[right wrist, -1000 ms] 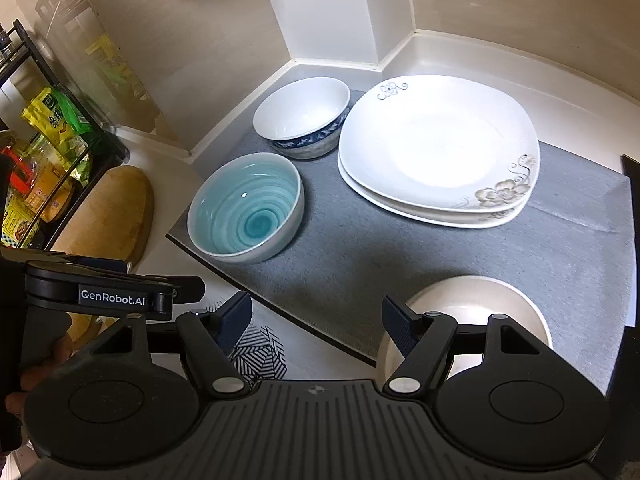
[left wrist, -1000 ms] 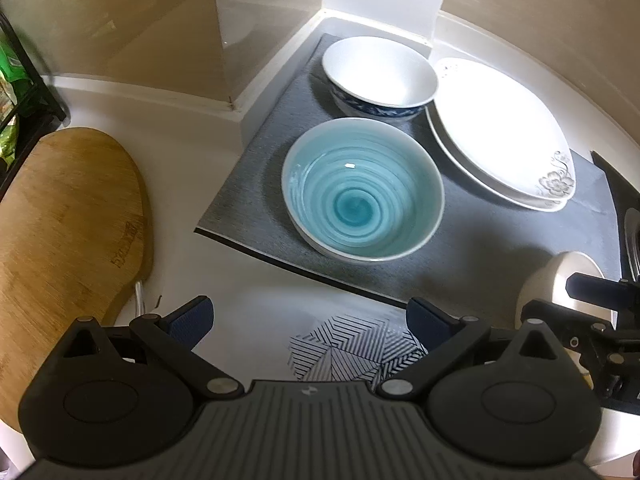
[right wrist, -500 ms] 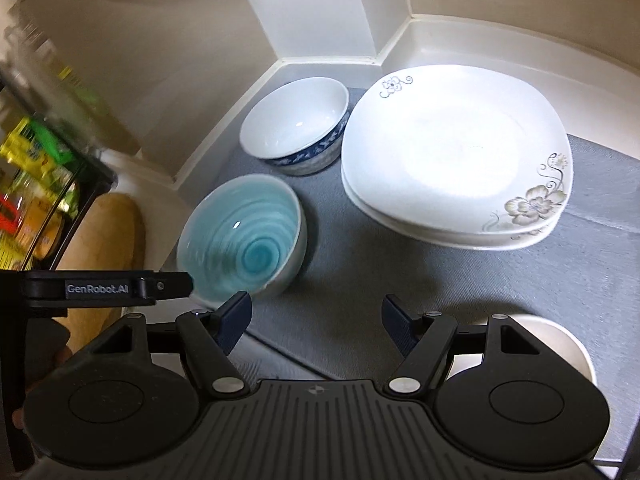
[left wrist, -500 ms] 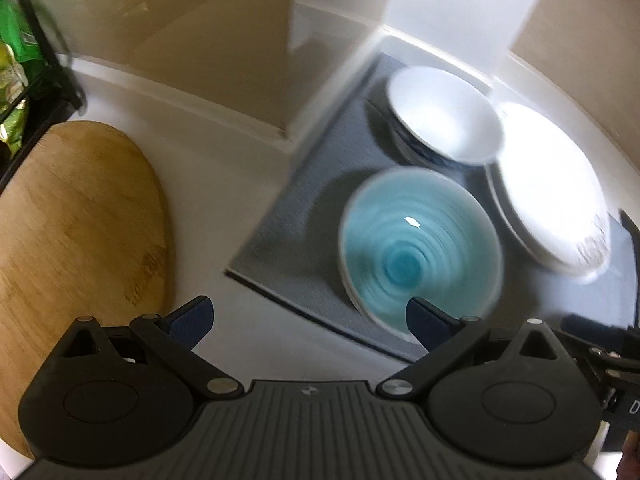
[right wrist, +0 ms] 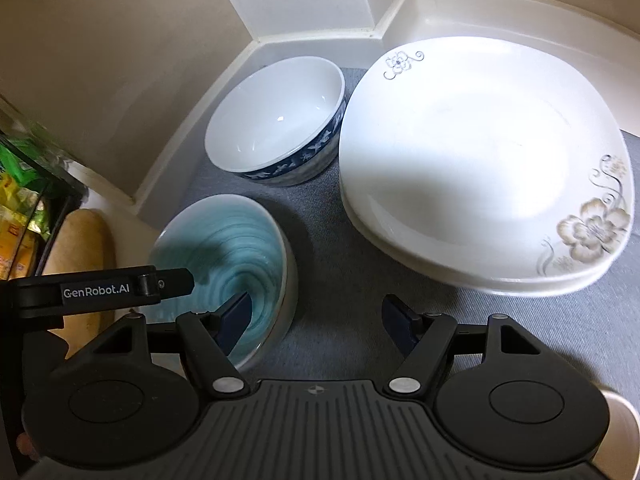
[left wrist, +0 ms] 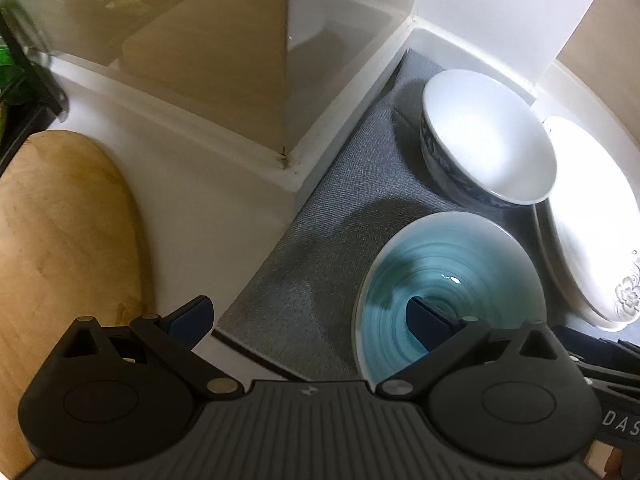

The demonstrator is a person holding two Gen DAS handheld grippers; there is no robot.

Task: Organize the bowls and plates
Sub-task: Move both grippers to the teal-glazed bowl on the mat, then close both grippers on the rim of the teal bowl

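- Two white square-ish plates (right wrist: 480,168), stacked one on the other, are the biggest pieces; grey-beige flower prints mark two corners of the upper one. The stack sits on the right part of the grey mat (right wrist: 360,272), near the back wall.
- One grey mat, textured like cloth, lies under all the crockery and runs into the white corner of the counter; in the left wrist view its front edge ends just ahead of the gripper body.
- One wooden cutting board (left wrist: 60,240), oval and pale brown, lies on the white counter, well apart from the mat on its left.
- One white bowl with a dark blue patterned band (right wrist: 276,120) stands upright at the back of the mat, just beside the plates' left edge; whether they touch I cannot tell.
- One turquoise bowl with a spiral glaze (left wrist: 452,280) stands upright at the mat's front left, just in front of the blue-banded bowl.
- One left gripper (left wrist: 308,316) points steeply down with its jaws spread wide and empty; its right fingertip shows over the turquoise bowl's inside, its left over the bare counter.
- One right gripper (right wrist: 316,320) also has its jaws wide with nothing between the pads; its left fingertip hangs over the turquoise bowl's inside, its right over bare mat.
- One cream rim of another dish (right wrist: 624,432) peeks out at the right wrist view's lower right edge.
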